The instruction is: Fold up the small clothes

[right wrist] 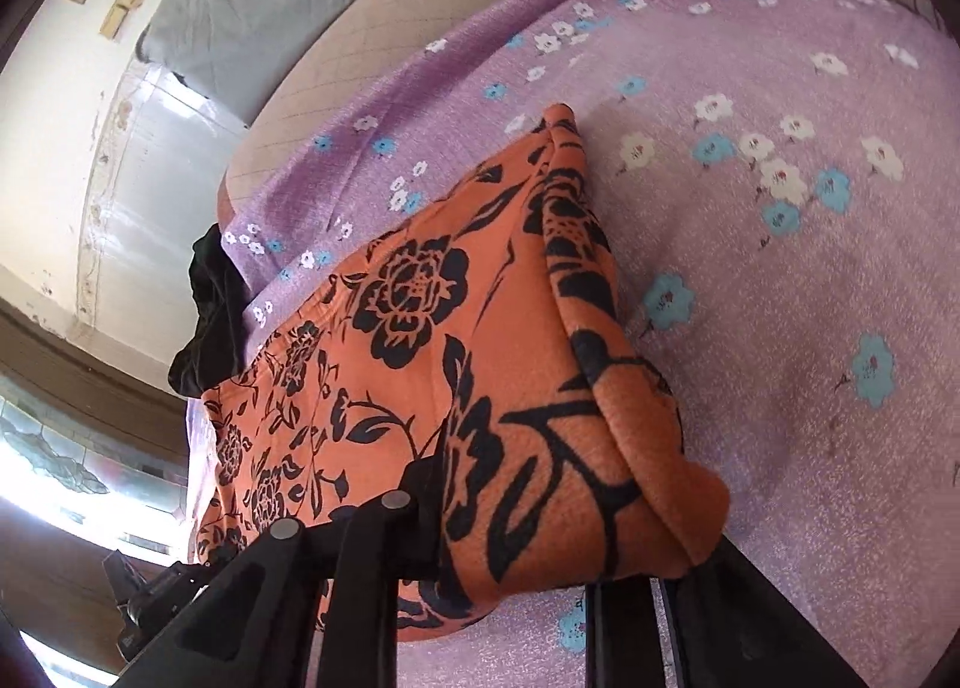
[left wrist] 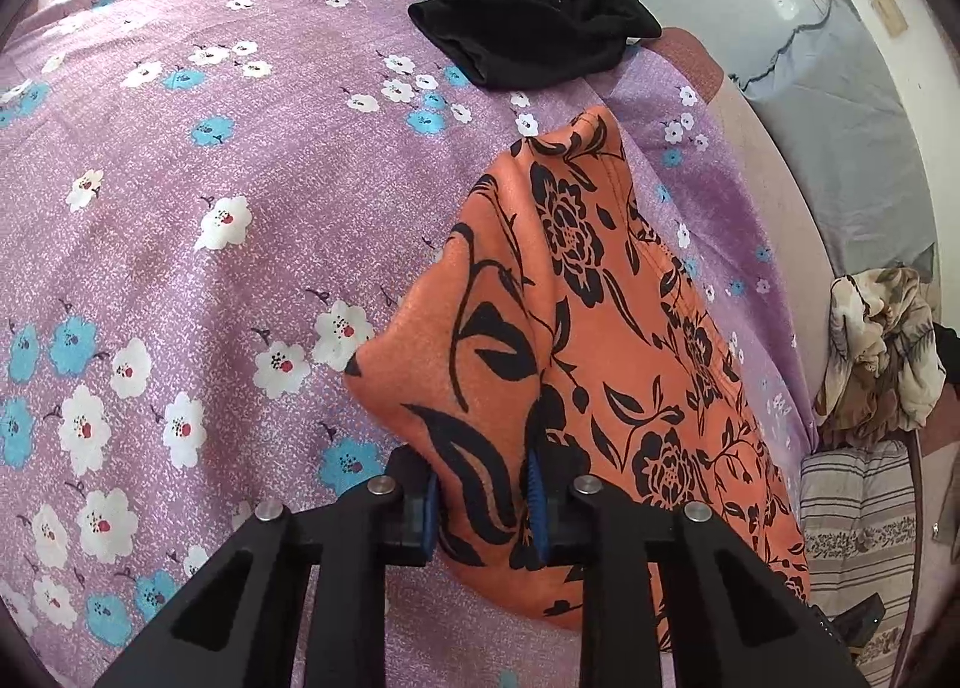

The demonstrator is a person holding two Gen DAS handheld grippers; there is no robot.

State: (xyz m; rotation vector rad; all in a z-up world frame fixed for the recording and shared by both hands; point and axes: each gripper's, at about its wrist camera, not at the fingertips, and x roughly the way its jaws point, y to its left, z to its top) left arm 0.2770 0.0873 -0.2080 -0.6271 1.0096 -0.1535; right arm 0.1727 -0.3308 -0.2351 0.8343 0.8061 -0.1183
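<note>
A bed fills both views, covered by one lilac bedsheet [left wrist: 240,159] printed with white and blue flowers; along its far edge a strip of bare quilted mattress [right wrist: 336,69] shows, with a pale wall and one grey cloth [left wrist: 840,147] hung against it beyond. Off the right of the left tongs, past the bed's edge, lie one striped pillow [left wrist: 858,514] and one crumpled beige floral cloth [left wrist: 882,352].

Two garments are on the bed. The larger is one orange garment with black roses [left wrist: 600,328], raised off the sheet and stretched between the two tongs, so it runs ahead and to the right of the left tongs and ahead and to the left of the right tongs. The smaller is one black garment [left wrist: 522,9], bunched in a heap well ahead of the left tongs, apart from the orange one; from the right wrist it peeks out at far left behind the orange cloth.

The left tongs [left wrist: 483,499] stand narrow, their blue pads pinching a fold of the orange garment. The right tongs [right wrist: 540,514] are draped over by the same cloth, narrowed down and gripping its bunched corner.
</note>
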